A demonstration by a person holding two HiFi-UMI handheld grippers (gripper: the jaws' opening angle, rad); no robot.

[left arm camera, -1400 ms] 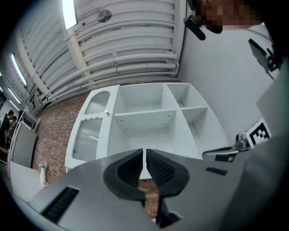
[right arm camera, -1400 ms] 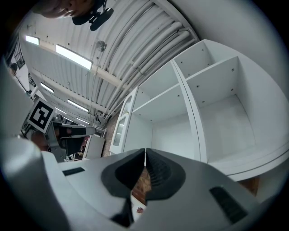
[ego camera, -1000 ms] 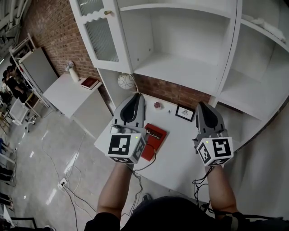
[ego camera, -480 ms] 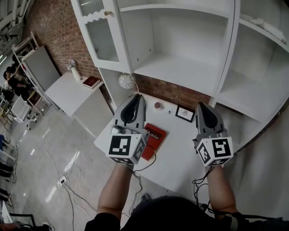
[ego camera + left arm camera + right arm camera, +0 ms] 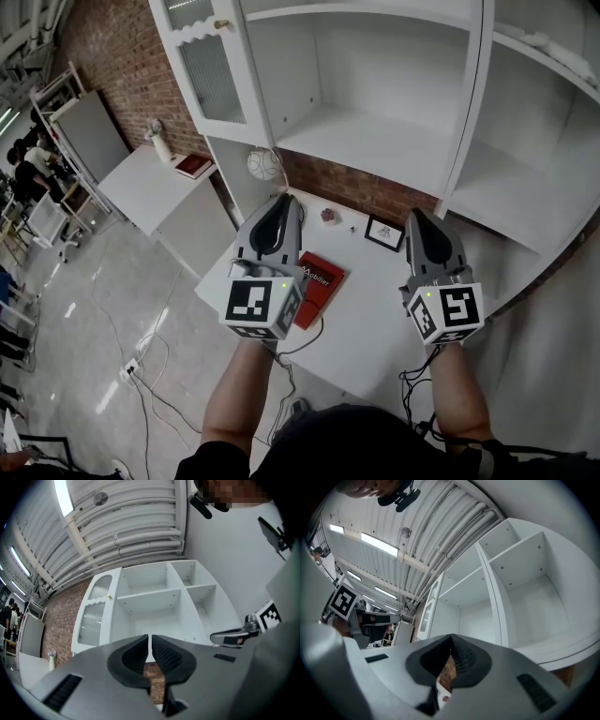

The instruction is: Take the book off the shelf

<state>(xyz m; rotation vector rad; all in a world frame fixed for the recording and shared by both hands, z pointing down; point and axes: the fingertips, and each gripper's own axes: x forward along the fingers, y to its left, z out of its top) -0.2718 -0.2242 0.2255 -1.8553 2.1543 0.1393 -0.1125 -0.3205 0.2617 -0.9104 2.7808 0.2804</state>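
Red book (image 5: pixel 320 290) lies flat on white table (image 5: pixel 375 323), frame centre, partly under left gripper (image 5: pixel 284 201). Shelf unit (image 5: pixel 375 141) up top looks bare, so prob. job's done. It & right gripper (image 5: pixel 415 217) both pinched closed, nothing btwn jaws, parked side by side, likely idle

Book (image 5: pixel 322 283): on the table (image 5: pixel 375 314), just right of the left gripper (image 5: pixel 285 200).
Small frame (image 5: pixel 384 233): on the table, left of the right gripper (image 5: pixel 415 217).
Shelf unit (image 5: pixel 375 141): ahead of both grippers, behind the table.
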